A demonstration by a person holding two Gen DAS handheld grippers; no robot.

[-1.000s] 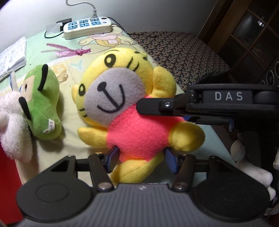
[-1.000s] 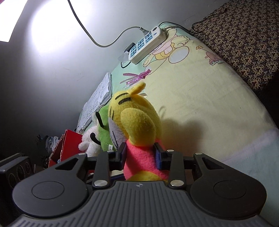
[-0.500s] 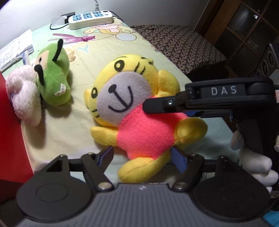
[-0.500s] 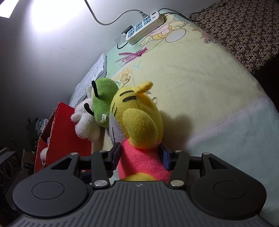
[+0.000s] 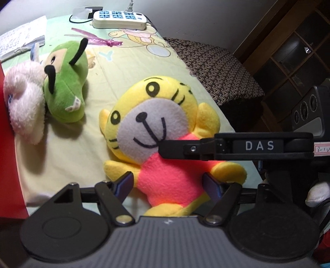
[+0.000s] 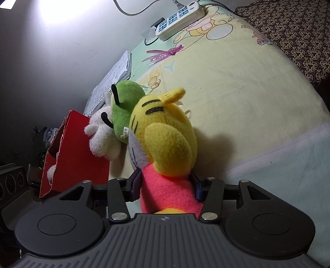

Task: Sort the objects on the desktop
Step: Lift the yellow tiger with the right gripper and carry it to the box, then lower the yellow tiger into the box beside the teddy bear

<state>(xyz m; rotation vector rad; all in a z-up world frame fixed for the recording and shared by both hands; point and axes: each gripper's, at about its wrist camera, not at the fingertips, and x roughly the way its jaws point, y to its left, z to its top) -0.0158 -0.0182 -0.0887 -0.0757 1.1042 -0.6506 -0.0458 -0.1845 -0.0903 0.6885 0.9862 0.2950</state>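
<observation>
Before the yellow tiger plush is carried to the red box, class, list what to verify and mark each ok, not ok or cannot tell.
1. Right gripper shut on yellow tiger plush, pads pressing its pink body: ok.
2. Left gripper open, so not tugging the plush: ok.
3. Plush lifted off the cartoon sheet: cannot tell.
4. Red box has room: cannot tell, its inside is mostly hidden.
5. Path to the box: not ok, green plush and white plush lie between.
6. Power strip clear of the move: ok.
</observation>
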